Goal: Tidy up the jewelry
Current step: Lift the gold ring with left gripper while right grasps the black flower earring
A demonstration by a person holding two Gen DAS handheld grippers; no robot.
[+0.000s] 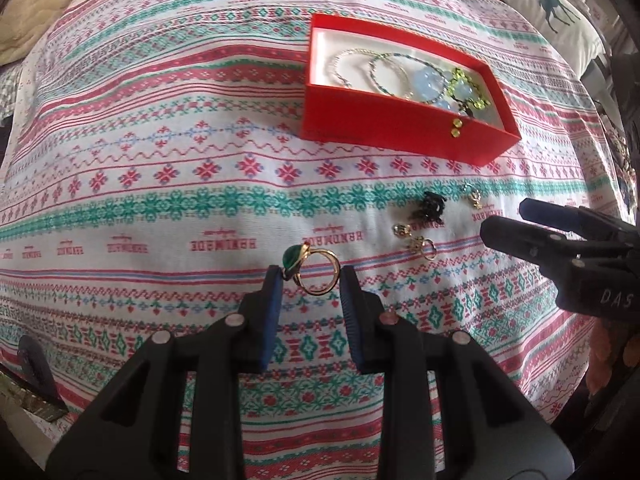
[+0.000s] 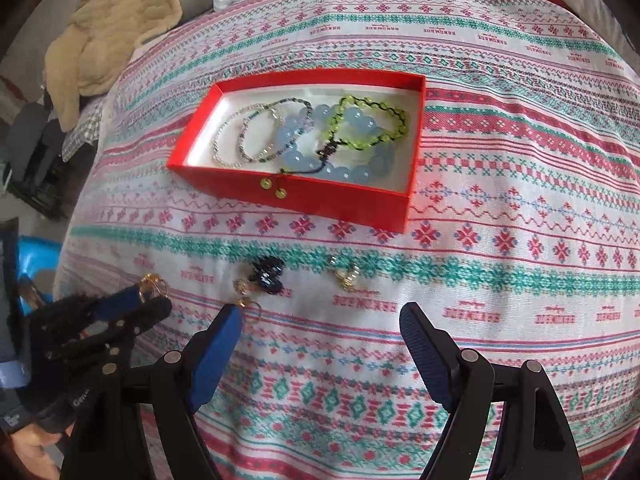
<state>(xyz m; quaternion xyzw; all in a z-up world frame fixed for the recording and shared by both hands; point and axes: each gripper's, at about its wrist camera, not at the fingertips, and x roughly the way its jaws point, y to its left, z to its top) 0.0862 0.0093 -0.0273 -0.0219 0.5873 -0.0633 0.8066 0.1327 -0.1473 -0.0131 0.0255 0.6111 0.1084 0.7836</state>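
The left gripper (image 1: 308, 276) has its jaws pinching a gold ring with a green stone (image 1: 310, 270), lifted clear of the patterned bedspread (image 1: 160, 184); the ring sits between the two blue pads (image 1: 274, 300), well in front of the red box (image 1: 396, 132), on the side nearer the camera. No earlier picture is given, so only the grip itself can be told. The red box lies open on the bedspread and holds several bracelets: a clear beaded one (image 2: 240, 136), a pale blue beaded one (image 2: 344, 164) and a yellow-green one (image 2: 372, 120) whose cord hangs over the box's near wall. Between the box and the grippers lie loose small pieces: a black hair clip (image 2: 266, 274) and gold rings (image 2: 346, 274). The right gripper (image 2: 320, 320) hovers over the bedspread with its jaws spread wide and nothing between them.
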